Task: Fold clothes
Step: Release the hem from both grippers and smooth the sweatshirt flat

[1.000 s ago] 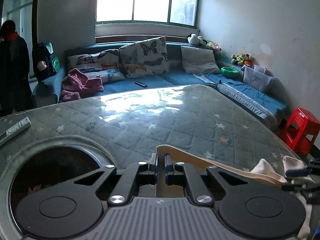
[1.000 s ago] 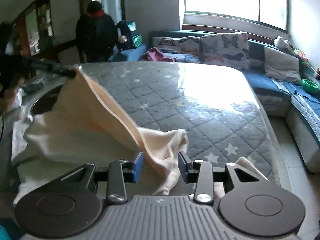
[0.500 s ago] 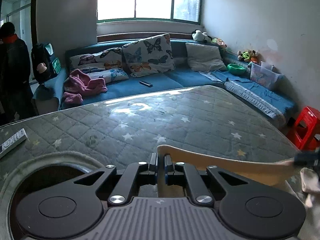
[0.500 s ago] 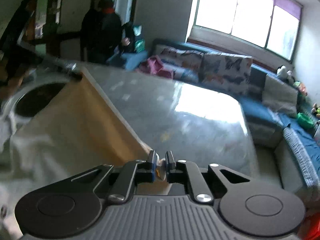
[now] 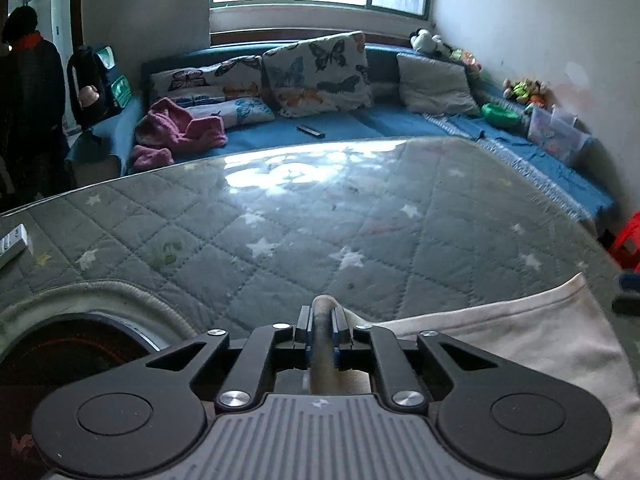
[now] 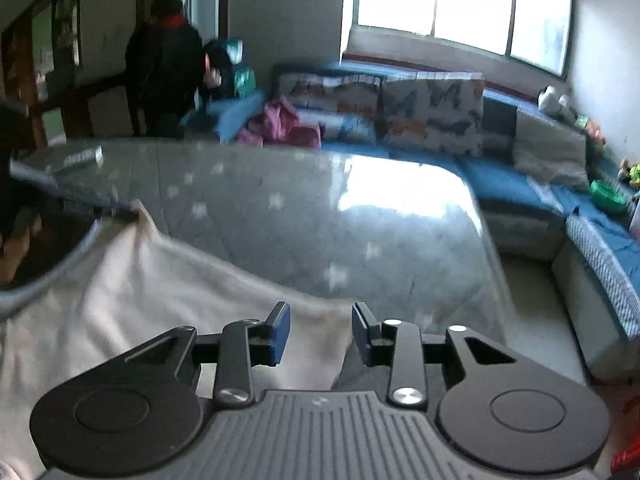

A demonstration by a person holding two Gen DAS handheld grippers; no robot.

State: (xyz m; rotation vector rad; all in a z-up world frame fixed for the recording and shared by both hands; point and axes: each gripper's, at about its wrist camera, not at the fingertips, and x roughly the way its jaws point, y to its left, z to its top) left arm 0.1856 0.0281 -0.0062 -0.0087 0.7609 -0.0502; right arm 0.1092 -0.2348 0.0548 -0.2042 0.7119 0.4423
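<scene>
A cream cloth [image 5: 500, 332] lies spread over the near edge of the grey quilted mattress [image 5: 320, 220]. My left gripper [image 5: 322, 326] pinches a rolled corner of the cloth between its pads, and its jaws are opening. In the right wrist view the same cloth [image 6: 160, 288] stretches from the left gripper [image 6: 120, 210] at far left to just under my right gripper [image 6: 320, 332]. The right jaws are opening and stand apart. The cloth's edge lies between them, and the pads do not touch it.
A round dark opening with a padded rim [image 5: 80, 344] lies at the mattress's near left. A remote [image 5: 12, 240] rests on the left edge. Behind is a blue sofa [image 5: 360, 128] with cushions, and a red stool [image 5: 628, 240] stands at right. A person [image 6: 168, 64] stands by the doorway.
The cloth, held up and stretched between both grippers, now lies lower and flatter on the mattress. The right gripper, shut on its edge half a second ago, has opened and released it.
</scene>
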